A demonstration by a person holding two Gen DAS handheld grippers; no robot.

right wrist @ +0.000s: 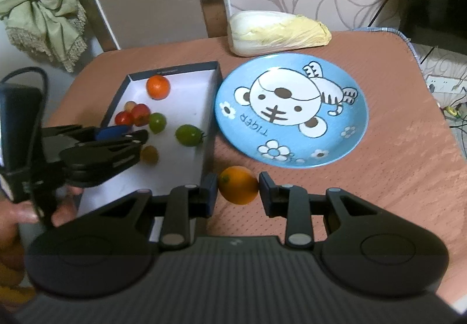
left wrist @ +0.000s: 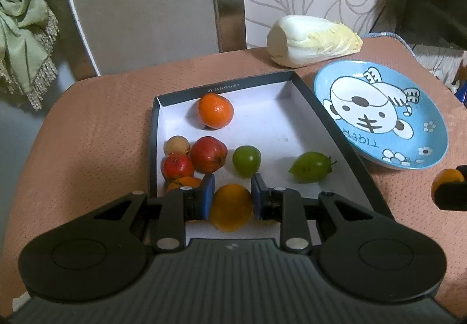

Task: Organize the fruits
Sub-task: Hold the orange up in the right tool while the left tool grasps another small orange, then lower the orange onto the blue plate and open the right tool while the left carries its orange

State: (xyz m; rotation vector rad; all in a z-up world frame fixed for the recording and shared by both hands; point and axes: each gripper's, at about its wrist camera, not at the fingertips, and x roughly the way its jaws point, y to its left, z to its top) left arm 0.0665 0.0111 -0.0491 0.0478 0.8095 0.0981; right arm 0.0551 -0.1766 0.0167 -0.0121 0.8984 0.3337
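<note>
Gripping a round yellow-orange fruit (left wrist: 231, 207) inside the white-lined box (left wrist: 292, 108), the left claw (left wrist: 232, 195) is clamped. The right claw (right wrist: 238, 188) is clamping a small orange citrus (right wrist: 238, 184) beside the blue plate (right wrist: 347, 149).

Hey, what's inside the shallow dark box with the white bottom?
Inside the shallow dark box: an orange tangerine, two red apples, two green fruits, a tan fruit. The left gripper clamps a yellow-orange fruit, half hiding another orange one.
</note>
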